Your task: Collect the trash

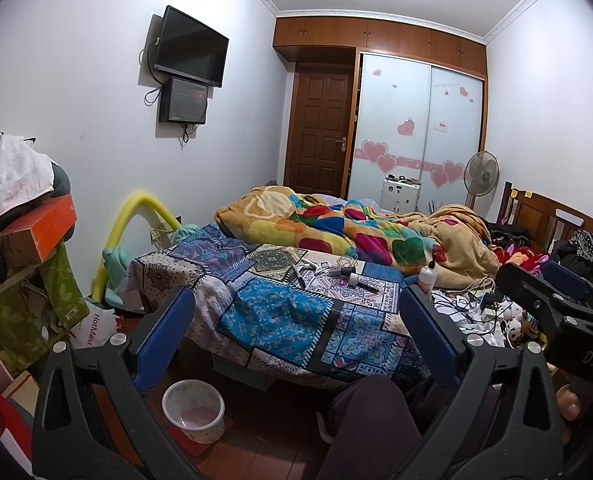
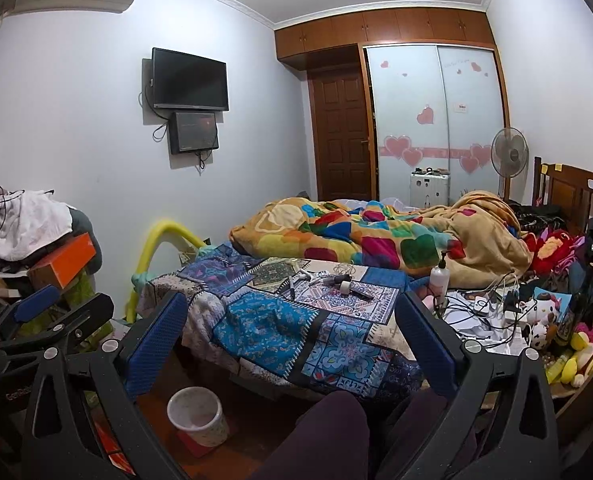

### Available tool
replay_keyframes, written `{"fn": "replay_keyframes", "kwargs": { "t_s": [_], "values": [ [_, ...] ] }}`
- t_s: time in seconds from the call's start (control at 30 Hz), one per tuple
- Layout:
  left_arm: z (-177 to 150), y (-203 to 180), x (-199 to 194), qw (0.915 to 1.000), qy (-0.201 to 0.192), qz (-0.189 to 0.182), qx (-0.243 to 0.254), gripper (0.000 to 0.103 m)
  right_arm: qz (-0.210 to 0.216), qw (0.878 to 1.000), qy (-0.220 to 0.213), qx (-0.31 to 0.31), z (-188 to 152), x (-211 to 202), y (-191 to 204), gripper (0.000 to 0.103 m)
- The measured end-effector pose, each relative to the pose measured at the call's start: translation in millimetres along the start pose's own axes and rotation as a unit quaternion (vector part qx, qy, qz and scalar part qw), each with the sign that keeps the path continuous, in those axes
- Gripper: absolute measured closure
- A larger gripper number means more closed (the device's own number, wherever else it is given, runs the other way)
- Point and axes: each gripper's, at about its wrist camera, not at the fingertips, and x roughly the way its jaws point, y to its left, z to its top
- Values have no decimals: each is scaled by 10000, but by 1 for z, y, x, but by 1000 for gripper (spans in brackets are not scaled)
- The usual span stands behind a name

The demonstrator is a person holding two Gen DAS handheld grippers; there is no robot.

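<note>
A white waste bin (image 1: 193, 411) stands on the floor below the bed's near corner; it also shows in the right wrist view (image 2: 198, 415). Small loose items (image 1: 338, 274), among them a roll of tape (image 2: 344, 287) and cords, lie on the patchwork bedspread (image 1: 272, 316). My left gripper (image 1: 296, 336) is open and empty, held above the floor in front of the bed. My right gripper (image 2: 292, 340) is open and empty at about the same height. Each gripper shows at the edge of the other's view.
A colourful blanket (image 1: 336, 228) is heaped on the bed. A pump bottle (image 2: 439, 278), chargers and plush toys (image 2: 536, 316) crowd the bed's right side. Boxes and clothes (image 1: 24, 232) pile at left. My knees (image 2: 328, 432) are in front.
</note>
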Motion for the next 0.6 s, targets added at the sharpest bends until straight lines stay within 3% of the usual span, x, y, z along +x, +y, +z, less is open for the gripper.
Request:
{"fn": "replay_keyframes", "kwargs": {
  "t_s": [0.6],
  "values": [
    [0, -3, 0, 10000, -16, -1, 3, 0, 12, 10000, 3, 0, 2, 0, 2, 0]
  ]
}}
